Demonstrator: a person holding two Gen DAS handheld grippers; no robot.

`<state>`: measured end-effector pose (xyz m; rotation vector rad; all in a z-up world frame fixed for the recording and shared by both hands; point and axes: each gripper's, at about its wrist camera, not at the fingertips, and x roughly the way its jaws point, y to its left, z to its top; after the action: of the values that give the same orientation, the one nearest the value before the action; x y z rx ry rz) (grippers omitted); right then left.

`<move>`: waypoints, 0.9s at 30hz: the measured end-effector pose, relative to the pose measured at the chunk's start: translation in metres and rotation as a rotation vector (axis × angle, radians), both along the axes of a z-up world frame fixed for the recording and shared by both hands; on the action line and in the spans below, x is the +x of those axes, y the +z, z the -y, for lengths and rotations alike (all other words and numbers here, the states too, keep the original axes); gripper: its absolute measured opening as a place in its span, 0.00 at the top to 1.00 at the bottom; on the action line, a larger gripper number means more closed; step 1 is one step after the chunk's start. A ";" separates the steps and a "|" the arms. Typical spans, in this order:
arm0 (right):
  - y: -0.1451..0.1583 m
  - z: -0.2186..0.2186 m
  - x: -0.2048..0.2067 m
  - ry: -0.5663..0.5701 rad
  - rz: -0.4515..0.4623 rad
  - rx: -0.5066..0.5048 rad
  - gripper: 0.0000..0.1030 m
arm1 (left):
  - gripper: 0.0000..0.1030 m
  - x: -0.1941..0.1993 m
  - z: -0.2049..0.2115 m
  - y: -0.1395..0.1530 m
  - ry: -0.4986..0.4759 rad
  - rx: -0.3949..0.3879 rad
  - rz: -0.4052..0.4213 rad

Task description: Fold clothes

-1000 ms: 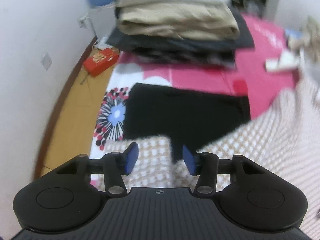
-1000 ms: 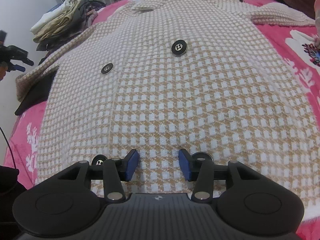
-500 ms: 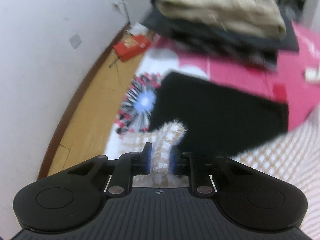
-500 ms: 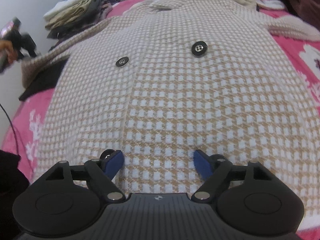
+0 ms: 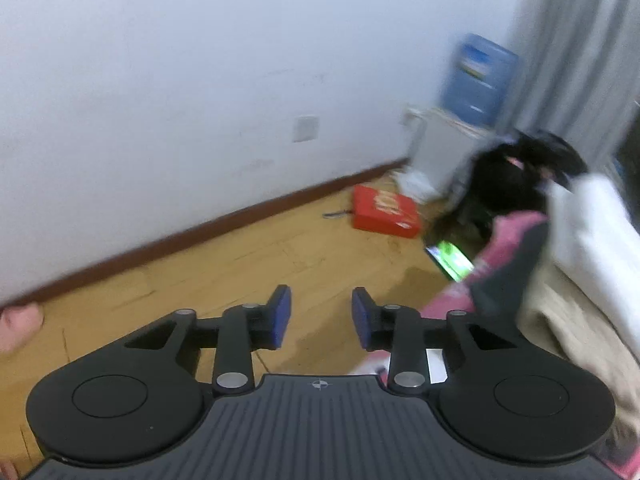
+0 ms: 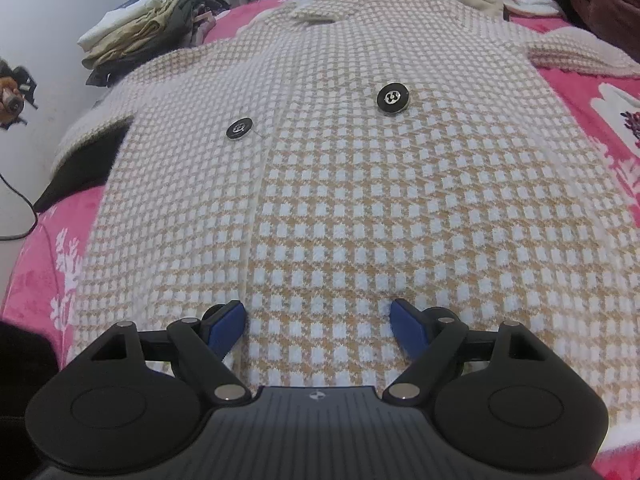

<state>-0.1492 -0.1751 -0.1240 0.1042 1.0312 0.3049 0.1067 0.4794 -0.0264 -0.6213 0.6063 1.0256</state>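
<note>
Right claw (image 6: 318,326): open, just over checked coat (image 6: 360,184) hem; coat runs lengthwise away.
Left claw (image 5: 321,316): just opened, empty, faced floor.

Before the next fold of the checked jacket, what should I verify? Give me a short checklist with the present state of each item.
1. Left gripper empty; its fingers have just been opening: ok.
2. Left gripper aimed at the jacket: not ok, it faces the wooden floor.
3. Right gripper open, holding nothing: ok.
4. Jacket spread flat on the pink bedcover: ok.
5. Both black buttons visible: ok.
</note>
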 end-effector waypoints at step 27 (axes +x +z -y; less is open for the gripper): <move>0.092 0.130 0.053 -0.319 0.263 0.178 0.37 | 0.54 0.050 0.404 -0.004 -1.251 0.330 -0.131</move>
<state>-0.0958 -0.3047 -0.0324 0.3753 0.7120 0.1145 0.1569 0.0751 -0.0300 0.1713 0.7500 -0.0345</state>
